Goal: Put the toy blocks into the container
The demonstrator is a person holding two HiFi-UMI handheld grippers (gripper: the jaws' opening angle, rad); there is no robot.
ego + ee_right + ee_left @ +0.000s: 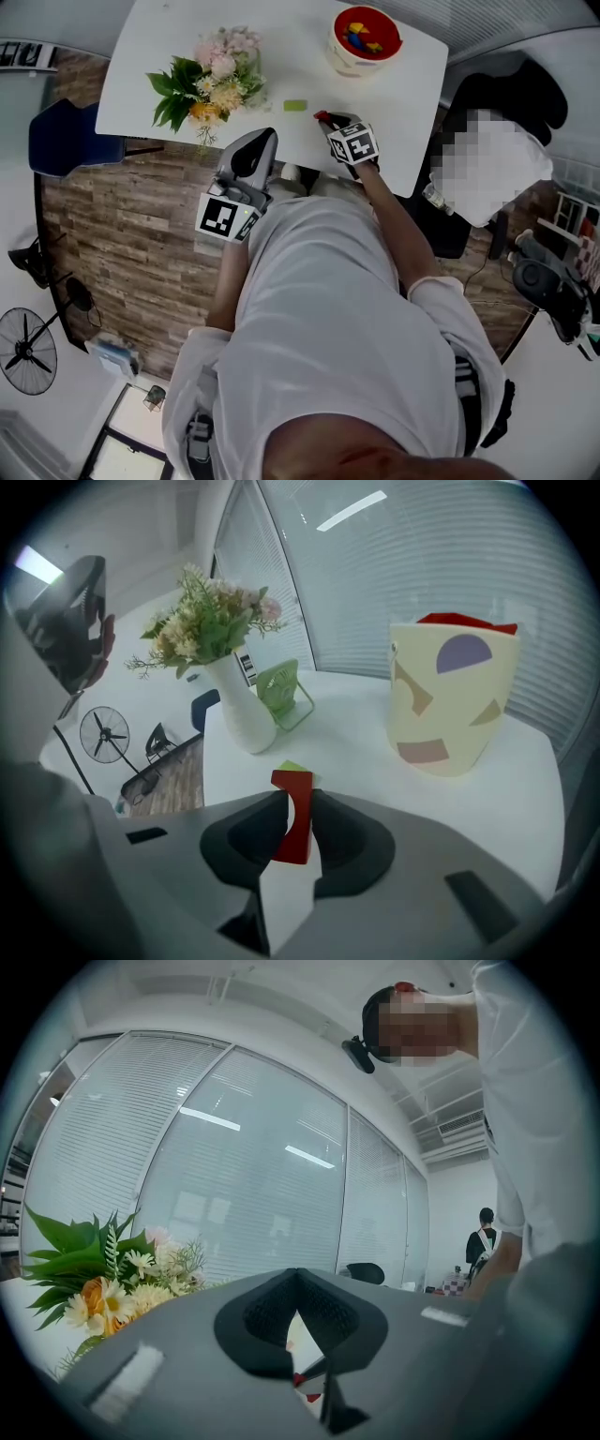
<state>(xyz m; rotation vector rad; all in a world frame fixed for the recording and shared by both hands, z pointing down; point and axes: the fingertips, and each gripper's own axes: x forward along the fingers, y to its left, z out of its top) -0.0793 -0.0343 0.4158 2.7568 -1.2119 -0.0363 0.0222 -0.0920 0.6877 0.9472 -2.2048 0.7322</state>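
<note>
White-shirted person (328,309) leans over the white tabletop (281,56). At its far corner sits the cream container (339,58) with coloured blocks inside, and a vase of flowers (211,80) stands well to its left. Left gripper (296,1283) is at the near edge, its jaws together on nothing. Right gripper (298,801) pinches a red block (294,832) over the tabletop, with a green block (295,106) lying just beyond.

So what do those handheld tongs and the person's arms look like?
Both the left tongs and right tongs are smooth grey shells with black textured pads. Each carries a white cube printed with black square markers. The person wears a white short-sleeved shirt.
</note>
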